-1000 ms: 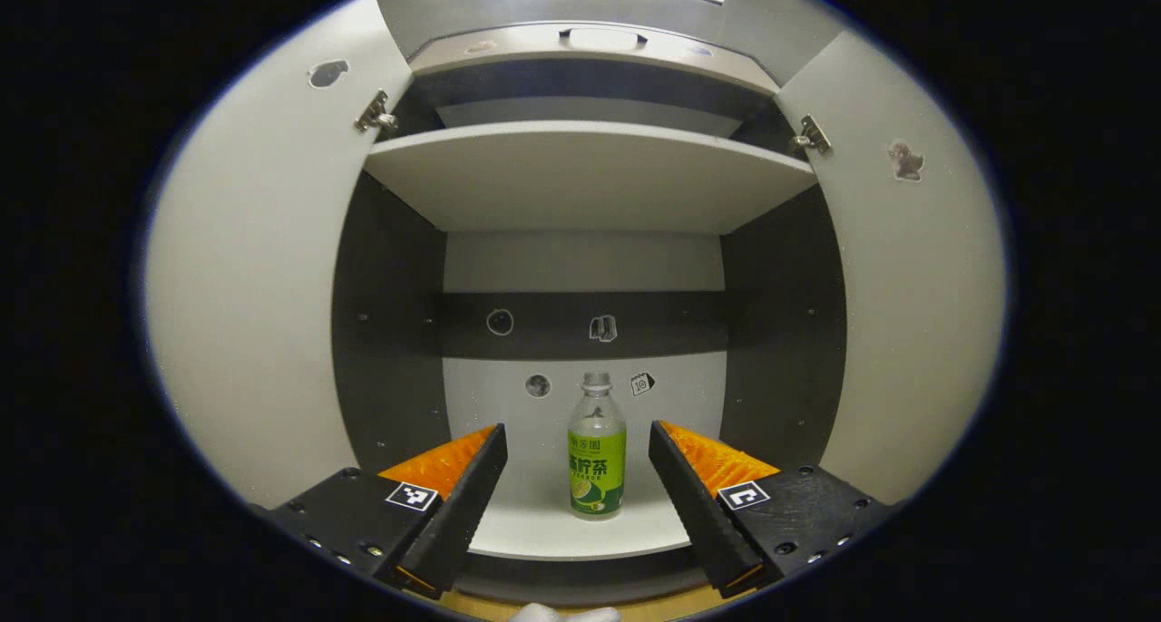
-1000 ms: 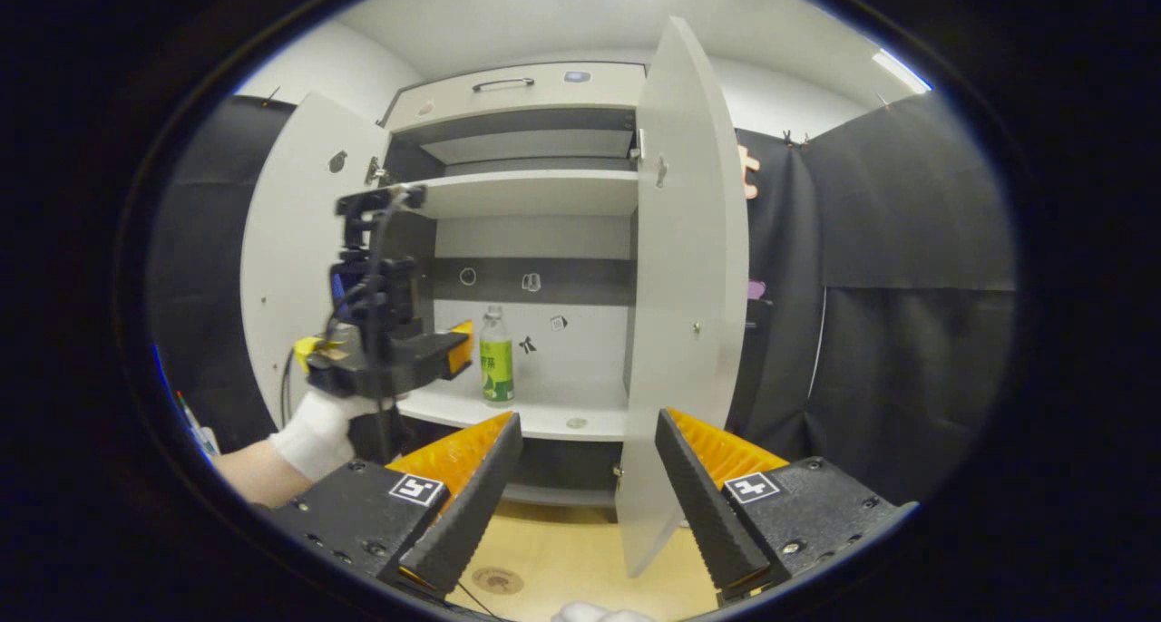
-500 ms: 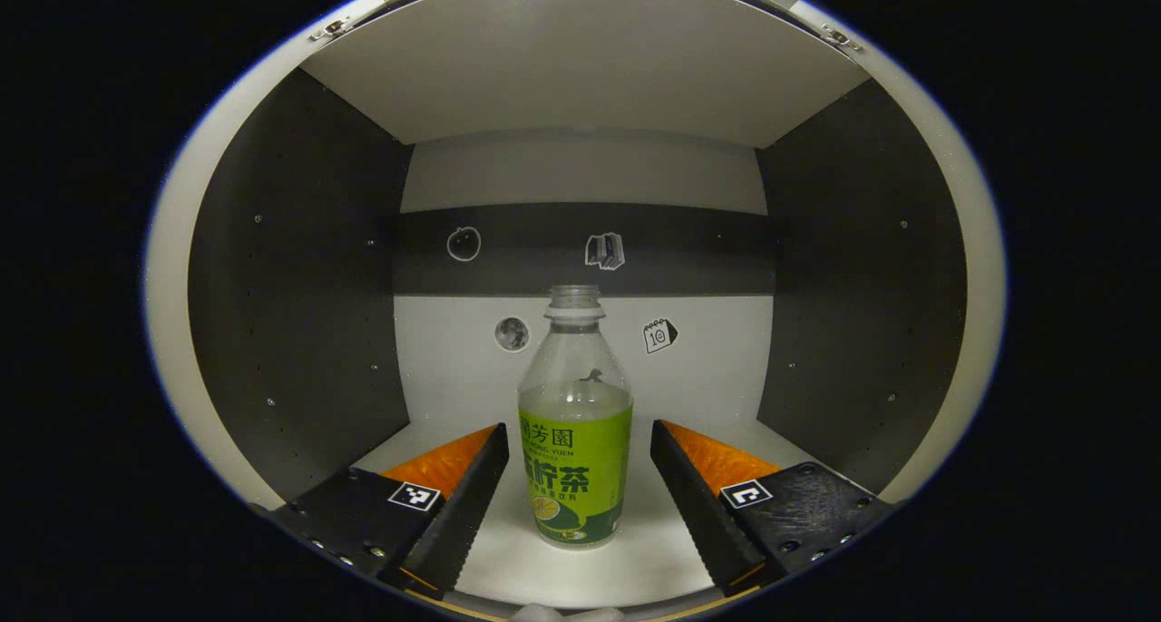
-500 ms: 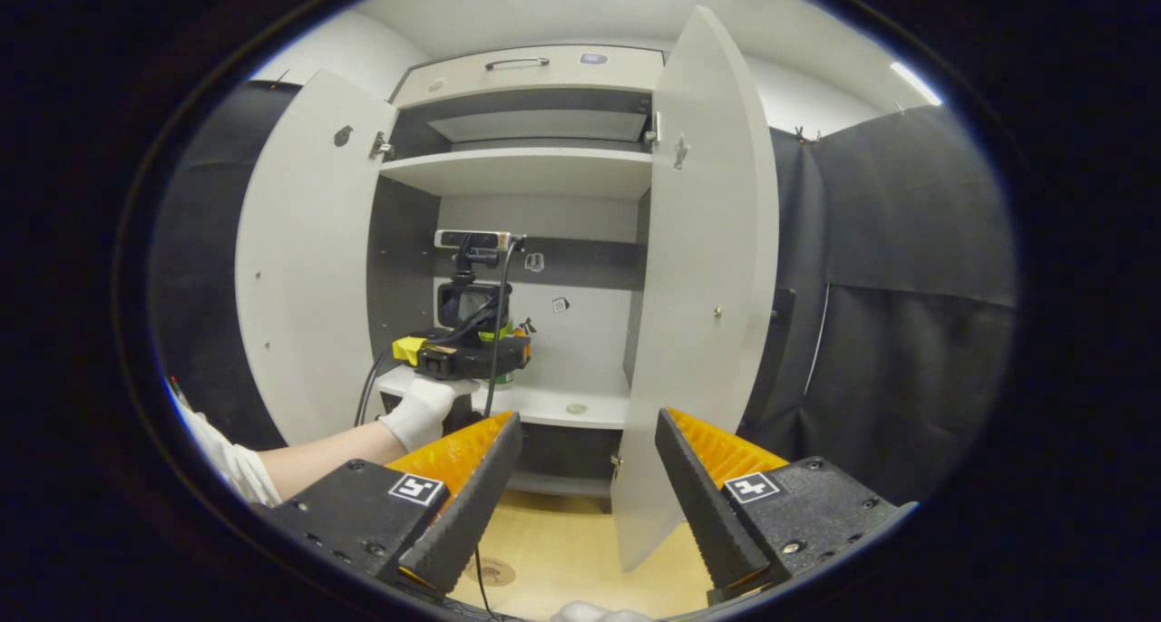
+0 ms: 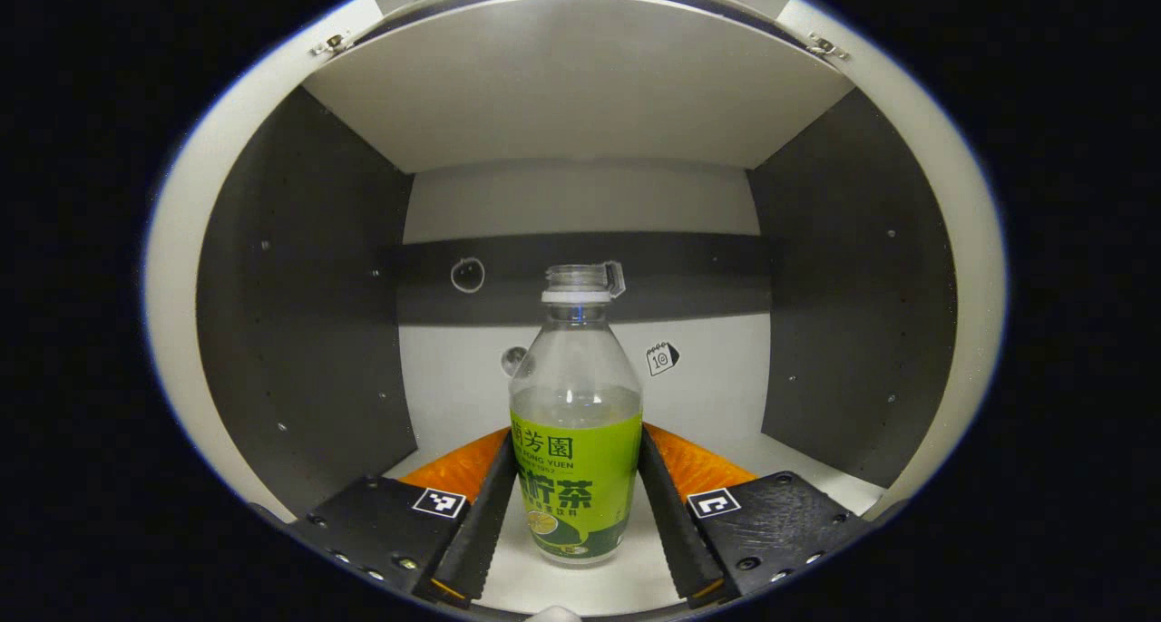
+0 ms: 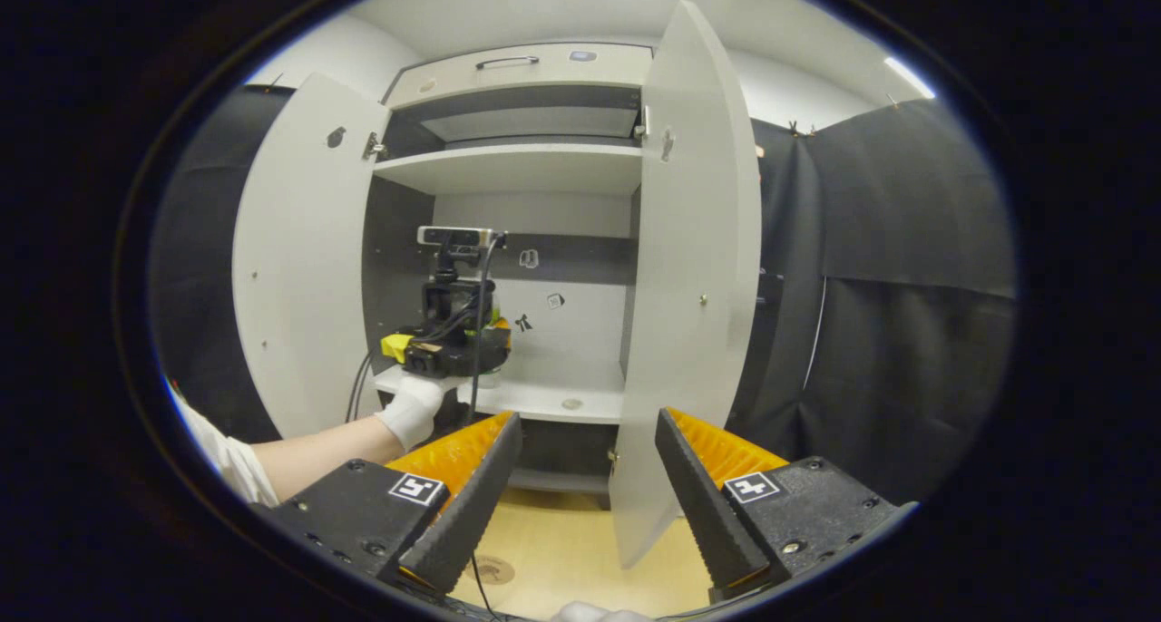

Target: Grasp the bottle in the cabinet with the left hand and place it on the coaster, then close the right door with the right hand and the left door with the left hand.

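Grey cabinet (image 6: 535, 164) walls surround my left gripper (image 5: 575, 513), both doors swung wide: the left door (image 6: 299, 268) and the right door (image 6: 694, 277) stand open in the right gripper view. My left arm reaches level into the lower compartment, gloved hand (image 6: 410, 411) under the tool. On the pale shelf (image 5: 726, 459) the bottle (image 5: 577, 422) stands upright, and my left fingers (image 5: 485, 513) close in against its green label on both sides, gripping it. My right gripper (image 6: 585, 495) hangs back outside, low before the cabinet, its jaws spread wide on nothing, above the wooden floor (image 6: 562, 568). Small stickers (image 5: 661, 358) dot the back wall.
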Demonstrator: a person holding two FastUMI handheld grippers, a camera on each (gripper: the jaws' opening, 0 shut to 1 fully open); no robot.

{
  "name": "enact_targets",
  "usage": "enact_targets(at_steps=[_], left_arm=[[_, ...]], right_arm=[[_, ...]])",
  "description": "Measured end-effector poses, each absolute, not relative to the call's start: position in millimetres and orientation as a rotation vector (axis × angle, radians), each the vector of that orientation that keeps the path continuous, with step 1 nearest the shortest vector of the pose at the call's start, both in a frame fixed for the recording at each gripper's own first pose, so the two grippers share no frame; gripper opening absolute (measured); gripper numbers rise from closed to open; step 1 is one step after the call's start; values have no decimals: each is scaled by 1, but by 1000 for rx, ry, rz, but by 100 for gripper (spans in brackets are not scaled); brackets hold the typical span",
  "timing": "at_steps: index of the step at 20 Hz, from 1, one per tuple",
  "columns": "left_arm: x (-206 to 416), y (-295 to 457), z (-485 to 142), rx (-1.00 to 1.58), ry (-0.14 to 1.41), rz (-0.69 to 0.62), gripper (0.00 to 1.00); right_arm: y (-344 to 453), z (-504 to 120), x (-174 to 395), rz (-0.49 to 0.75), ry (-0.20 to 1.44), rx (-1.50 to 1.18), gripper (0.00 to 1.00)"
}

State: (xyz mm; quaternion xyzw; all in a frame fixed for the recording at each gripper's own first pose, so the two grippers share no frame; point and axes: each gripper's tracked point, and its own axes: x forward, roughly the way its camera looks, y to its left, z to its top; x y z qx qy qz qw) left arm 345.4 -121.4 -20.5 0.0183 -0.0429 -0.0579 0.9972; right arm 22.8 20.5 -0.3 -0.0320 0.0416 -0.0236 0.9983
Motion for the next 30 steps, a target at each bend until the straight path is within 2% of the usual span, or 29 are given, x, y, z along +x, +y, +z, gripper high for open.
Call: enact_targets(at_steps=[5, 10, 21, 30], left_arm=[[269, -116, -2, -14, -115, -186, 73], [183, -115, -19, -44, -100, -226, 73], [63, -124, -165, -39, 26, -327, 73], [24, -156, -272, -33, 26, -426, 73]], right_arm=[[16, -2, 17, -44, 72, -61, 98], [6, -12, 4, -40, 79, -46, 98], [-24, -42, -31, -65, 142, -68, 98], [-39, -67, -40, -77, 222, -83, 98]])
